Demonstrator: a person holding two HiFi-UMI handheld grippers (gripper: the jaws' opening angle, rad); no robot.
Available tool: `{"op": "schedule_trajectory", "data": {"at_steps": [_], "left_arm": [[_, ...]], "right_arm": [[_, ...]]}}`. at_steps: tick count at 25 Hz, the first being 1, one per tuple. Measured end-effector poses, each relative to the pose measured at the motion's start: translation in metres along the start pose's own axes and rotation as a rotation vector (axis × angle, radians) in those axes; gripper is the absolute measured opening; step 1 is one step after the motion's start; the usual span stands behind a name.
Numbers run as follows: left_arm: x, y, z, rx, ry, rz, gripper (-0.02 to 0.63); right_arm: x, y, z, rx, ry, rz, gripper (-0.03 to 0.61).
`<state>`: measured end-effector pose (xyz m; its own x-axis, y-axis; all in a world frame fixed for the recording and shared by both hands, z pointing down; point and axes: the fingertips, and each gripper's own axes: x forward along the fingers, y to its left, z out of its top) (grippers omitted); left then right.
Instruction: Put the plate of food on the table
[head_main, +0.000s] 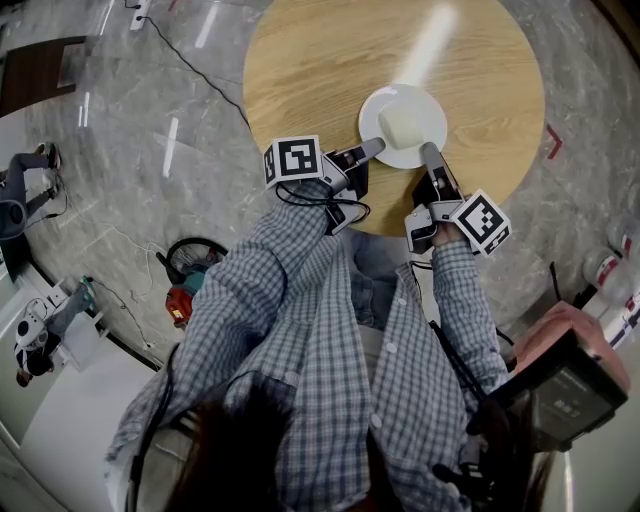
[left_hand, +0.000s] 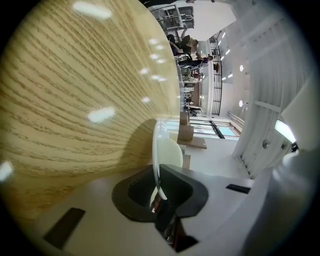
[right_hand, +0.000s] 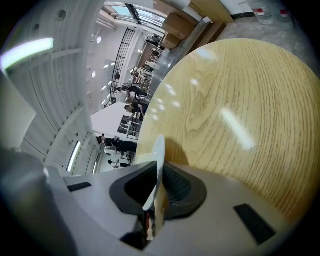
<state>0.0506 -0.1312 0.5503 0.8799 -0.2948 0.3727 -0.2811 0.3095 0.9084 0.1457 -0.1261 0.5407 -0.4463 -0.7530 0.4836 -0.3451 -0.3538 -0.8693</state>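
A white plate (head_main: 382, 112) with a pale block of food (head_main: 404, 124) on it is over the near part of the round wooden table (head_main: 320, 70). My left gripper (head_main: 373, 148) is shut on the plate's left rim (left_hand: 156, 165). My right gripper (head_main: 430, 155) is shut on its near right rim (right_hand: 158, 165). In both gripper views the thin rim runs edge-on between the dark pads (left_hand: 137, 192) (right_hand: 180, 187). Whether the plate rests on the wood or hangs just above it cannot be told.
The table's near edge (head_main: 385, 228) is close to my body. Marble floor surrounds it, with cables (head_main: 190, 62) at the left and a red object (head_main: 180, 300) by my left side. Bottles (head_main: 600, 268) stand at the right. People (head_main: 30, 175) stand far left.
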Motion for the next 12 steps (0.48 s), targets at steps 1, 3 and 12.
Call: {"op": "schedule_trajectory", "data": {"at_steps": [1,3,12], "left_arm": [[-0.0003,0.0011,0.0004,-0.002,0.0,0.005,0.02],[-0.0017,0.0027,0.0014,-0.009,-0.001,0.011,0.02],[0.0026,0.0069,0.001,-0.008,0.005,0.051,0.02]], "right_arm": [[0.0007,-0.0003,-0.0005,0.006,-0.002,0.0,0.037],[0.0024,-0.0007,-0.0021,0.012,-0.006,-0.004,0.037],[0.0027,-0.0101,-0.0012,0.004,-0.021,-0.057,0.037]]}}
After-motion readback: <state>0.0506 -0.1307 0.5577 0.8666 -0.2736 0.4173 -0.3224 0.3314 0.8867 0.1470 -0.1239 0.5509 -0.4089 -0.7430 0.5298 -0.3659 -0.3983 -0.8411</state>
